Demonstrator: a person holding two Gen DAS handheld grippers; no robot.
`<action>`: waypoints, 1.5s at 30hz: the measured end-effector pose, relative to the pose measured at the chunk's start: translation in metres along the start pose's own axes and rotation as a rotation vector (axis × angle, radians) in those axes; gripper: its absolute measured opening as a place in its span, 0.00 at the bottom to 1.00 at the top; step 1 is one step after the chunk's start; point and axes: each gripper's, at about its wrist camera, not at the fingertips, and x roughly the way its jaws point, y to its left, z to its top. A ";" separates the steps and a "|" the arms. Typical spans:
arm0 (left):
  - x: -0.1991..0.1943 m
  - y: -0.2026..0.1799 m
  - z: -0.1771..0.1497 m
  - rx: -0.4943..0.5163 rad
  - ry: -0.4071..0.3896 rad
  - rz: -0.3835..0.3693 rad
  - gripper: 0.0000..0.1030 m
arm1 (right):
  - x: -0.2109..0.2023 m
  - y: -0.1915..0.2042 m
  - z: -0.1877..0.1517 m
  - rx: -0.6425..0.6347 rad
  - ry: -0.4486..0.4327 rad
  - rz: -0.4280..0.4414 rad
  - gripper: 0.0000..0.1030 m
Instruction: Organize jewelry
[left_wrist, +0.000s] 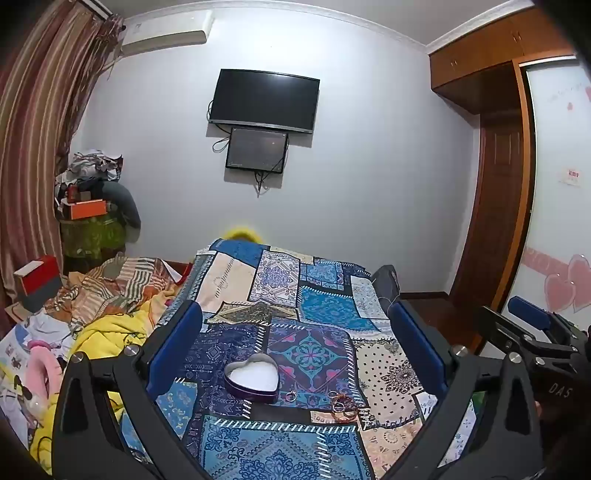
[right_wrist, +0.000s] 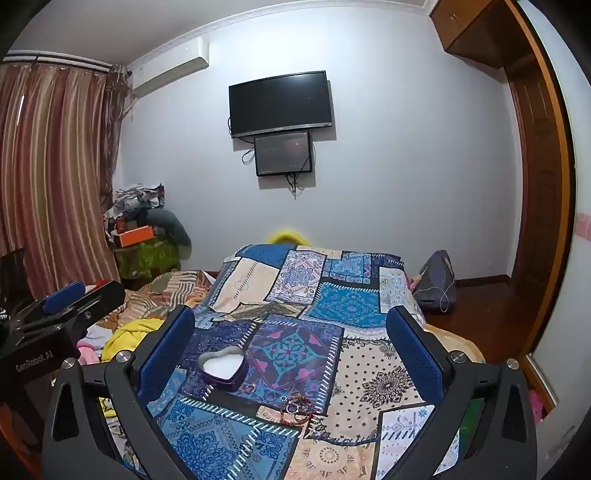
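Both claws are hovering over the foot of a bed with a patchwork bedspread (left_wrist: 325, 306), all blue, cream and purple squares. The left claw (left_wrist: 295, 343) has its blue-padded fingers spread as wide as they go, with nothing between them but the bedspread below. Same deal with the right claw (right_wrist: 291, 347): wide open and empty. Each camera catches the other claw off at the edge of the frame.

On the bedspread sits a heart-shaped tin (left_wrist: 252, 376), dark purple outside, white inside, lid off. Just beside it, toward the right in the left wrist view, lies a single ring (left_wrist: 290, 396). A bit further right there's a small jumble of jewelry (left_wrist: 342, 405): a few rings and what look like reddish beaded bracelets, all overlapping, so I can't tell how many pieces. None of it is in the tin, and neither claw touches any of it.

The rest of the room is pretty lived-in. A wall-mounted TV (left_wrist: 264, 99) has a smaller screen (left_wrist: 257, 148) hanging under it, and there are striped curtains (right_wrist: 51, 166) and a heap of bedding and clothes (left_wrist: 107, 295) to the left of the bedspread.
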 end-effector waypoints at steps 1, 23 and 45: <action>0.000 -0.001 0.000 -0.002 -0.002 0.002 0.99 | 0.000 0.000 0.000 0.000 0.000 0.001 1.00; 0.004 0.003 -0.005 -0.008 -0.003 0.007 0.99 | 0.000 -0.001 -0.001 0.001 -0.001 -0.001 1.00; 0.003 0.000 0.000 -0.006 -0.003 0.007 0.99 | -0.003 -0.002 -0.001 0.000 -0.002 0.002 1.00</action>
